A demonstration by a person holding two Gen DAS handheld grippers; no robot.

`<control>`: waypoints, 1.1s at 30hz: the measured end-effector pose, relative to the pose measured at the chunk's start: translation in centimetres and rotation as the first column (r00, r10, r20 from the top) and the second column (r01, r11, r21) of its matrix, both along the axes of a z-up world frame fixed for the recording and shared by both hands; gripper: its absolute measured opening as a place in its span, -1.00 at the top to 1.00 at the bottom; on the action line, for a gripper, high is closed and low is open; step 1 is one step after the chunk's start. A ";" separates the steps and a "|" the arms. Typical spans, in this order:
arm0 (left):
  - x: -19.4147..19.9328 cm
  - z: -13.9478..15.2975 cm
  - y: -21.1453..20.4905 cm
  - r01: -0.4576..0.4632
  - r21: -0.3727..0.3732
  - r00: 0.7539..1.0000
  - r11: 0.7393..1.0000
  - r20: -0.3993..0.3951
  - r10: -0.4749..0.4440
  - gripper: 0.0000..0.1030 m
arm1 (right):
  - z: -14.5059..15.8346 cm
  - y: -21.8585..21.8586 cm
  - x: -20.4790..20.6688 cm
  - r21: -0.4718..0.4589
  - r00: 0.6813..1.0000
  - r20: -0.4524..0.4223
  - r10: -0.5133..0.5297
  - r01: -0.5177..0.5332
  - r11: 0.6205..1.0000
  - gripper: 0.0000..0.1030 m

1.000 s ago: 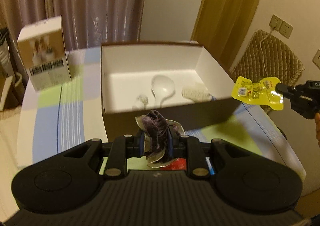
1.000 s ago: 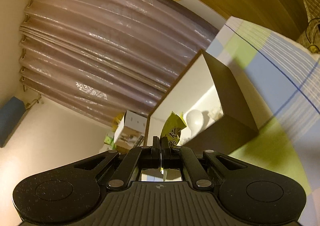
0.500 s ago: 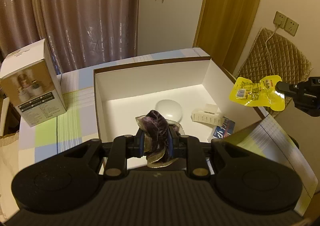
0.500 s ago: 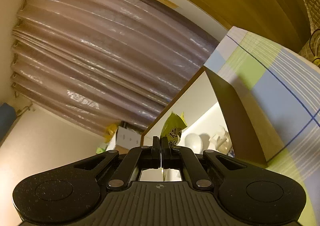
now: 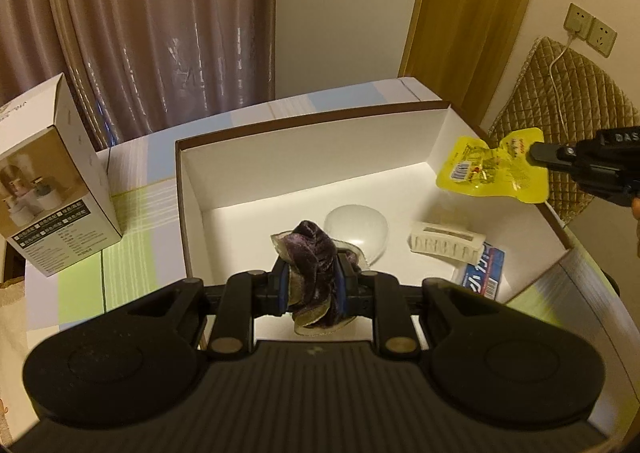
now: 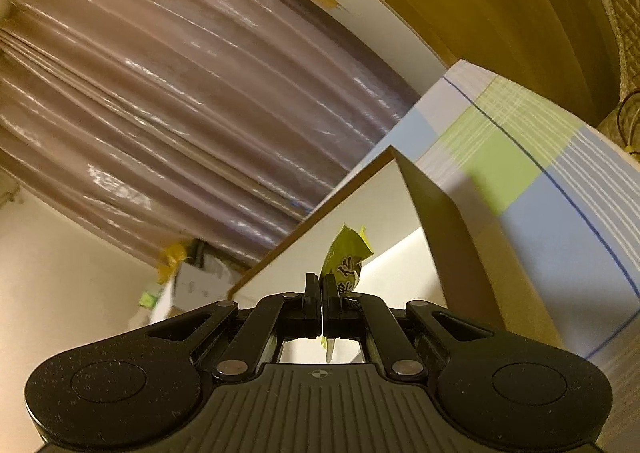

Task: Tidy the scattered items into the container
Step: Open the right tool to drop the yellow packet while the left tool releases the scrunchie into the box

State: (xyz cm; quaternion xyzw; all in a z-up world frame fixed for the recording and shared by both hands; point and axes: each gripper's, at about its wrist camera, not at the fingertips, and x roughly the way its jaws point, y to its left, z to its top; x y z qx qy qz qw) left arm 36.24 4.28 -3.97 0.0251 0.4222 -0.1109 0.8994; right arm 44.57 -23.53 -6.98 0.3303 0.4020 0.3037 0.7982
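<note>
Checked cloth in blue, green and white covers the surface [image 5: 132,209], which carries a brown box [image 5: 312,157] with white walls. Over its right wall the right tool [image 5: 538,152] pinches a yellow sachet [image 5: 494,169] by one end, its long axis level, barcode end pointing inward; the red print is unreadable. Above the box floor, the left tool [image 5: 312,285] clamps a crumpled purple velvet scrunchie [image 5: 312,253], hanging downward.
</note>
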 end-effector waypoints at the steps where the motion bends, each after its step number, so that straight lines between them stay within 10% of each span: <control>1: 0.2 -0.2 0.1 -0.001 -0.002 1.000 1.000 -0.004 0.001 0.65 | -0.2 0.3 0.4 -0.015 1.000 0.001 -0.005 0.005 1.000 0.95; 15: 2.0 -2.1 0.8 -0.012 -0.005 0.999 1.000 -0.041 0.012 0.65 | -2.8 5.6 3.7 -0.270 0.997 0.056 0.062 -0.045 0.962 0.93; 23: 2.1 -2.1 0.8 -0.027 -0.007 0.999 1.000 -0.043 0.027 0.65 | -1.1 8.3 0.6 -0.441 0.975 0.127 0.184 -0.111 0.891 -0.52; 33: 2.3 -2.2 0.7 -0.032 -0.006 0.998 0.999 -0.053 0.032 0.64 | -0.9 9.3 -3.2 -0.677 0.934 0.087 0.348 -0.201 0.708 -0.52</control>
